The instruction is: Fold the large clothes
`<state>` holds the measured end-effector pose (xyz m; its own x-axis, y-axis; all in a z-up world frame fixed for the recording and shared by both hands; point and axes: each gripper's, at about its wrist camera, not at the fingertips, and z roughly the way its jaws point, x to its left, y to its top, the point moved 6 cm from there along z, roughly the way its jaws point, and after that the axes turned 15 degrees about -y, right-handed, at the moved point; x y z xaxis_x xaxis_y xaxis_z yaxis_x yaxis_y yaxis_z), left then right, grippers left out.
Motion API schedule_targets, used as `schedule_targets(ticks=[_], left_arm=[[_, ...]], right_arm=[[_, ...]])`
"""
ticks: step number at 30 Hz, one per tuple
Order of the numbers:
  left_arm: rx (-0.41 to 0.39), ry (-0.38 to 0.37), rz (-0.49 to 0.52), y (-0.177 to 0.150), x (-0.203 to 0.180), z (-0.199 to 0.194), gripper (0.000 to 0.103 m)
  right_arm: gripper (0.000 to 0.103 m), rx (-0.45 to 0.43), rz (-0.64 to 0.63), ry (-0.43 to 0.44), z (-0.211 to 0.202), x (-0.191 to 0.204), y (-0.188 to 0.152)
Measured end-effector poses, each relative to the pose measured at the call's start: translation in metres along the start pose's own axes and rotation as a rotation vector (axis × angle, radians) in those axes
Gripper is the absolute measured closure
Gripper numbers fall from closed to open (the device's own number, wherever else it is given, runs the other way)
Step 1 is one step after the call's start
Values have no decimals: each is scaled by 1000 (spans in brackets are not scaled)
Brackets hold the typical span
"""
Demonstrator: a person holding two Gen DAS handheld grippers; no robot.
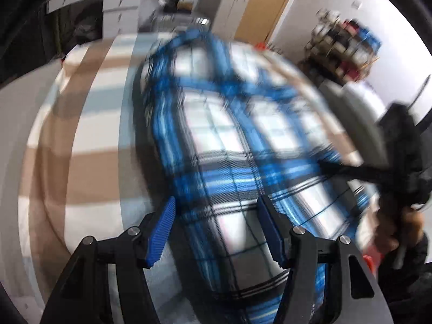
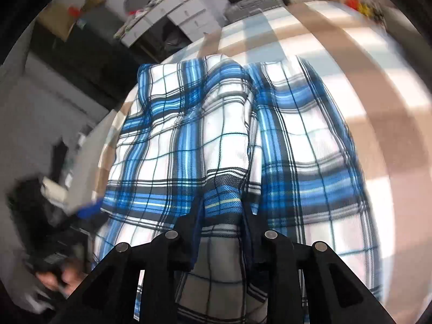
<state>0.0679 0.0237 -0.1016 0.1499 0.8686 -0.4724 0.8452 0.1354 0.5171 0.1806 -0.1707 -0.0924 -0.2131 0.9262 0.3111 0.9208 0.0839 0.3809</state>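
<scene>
I find no readable text, label, brand, number or sign in either wrist view. The plaid garment (image 2: 216,140) carries only a woven check pattern, no lettering. The items on the shelf rack (image 1: 343,46) against the far wall may bear labels, but motion blur leaves them illegible. The white drawer units (image 2: 186,13) show plain fronts.

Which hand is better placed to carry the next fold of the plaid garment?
Probably right: the right tool has a fold of the plaid garment between its fingers, while the left tool is open above it.
</scene>
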Motion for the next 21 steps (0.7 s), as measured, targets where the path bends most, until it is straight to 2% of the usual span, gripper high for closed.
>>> schedule_targets(ticks=[3, 6, 9, 13, 15, 17, 21], left_arm=[[-4, -3, 20, -9, -2, -5, 46], [2, -8, 41, -13, -5, -11, 46], [2, -12, 92, -26, -10, -18, 46], [57, -69, 90, -52, -14, -17, 46], [72, -107, 67, -66, -11, -19, 46], [68, -114, 68, -69, -11, -23, 45], [57, -101, 80, -52, -15, -29, 45]], right_arm=[[55, -45, 8, 1, -21, -6, -7], [54, -57, -8, 59, -36, -8, -26], [54, -14, -25, 53, -35, -12, -55], [53, -7, 36, 136, -51, -34, -79], [52, -7, 56, 180, -57, -39, -84], [51, 0, 75, 238, -56, -42, -85], [50, 13, 107, 289, -46, -35, -70]])
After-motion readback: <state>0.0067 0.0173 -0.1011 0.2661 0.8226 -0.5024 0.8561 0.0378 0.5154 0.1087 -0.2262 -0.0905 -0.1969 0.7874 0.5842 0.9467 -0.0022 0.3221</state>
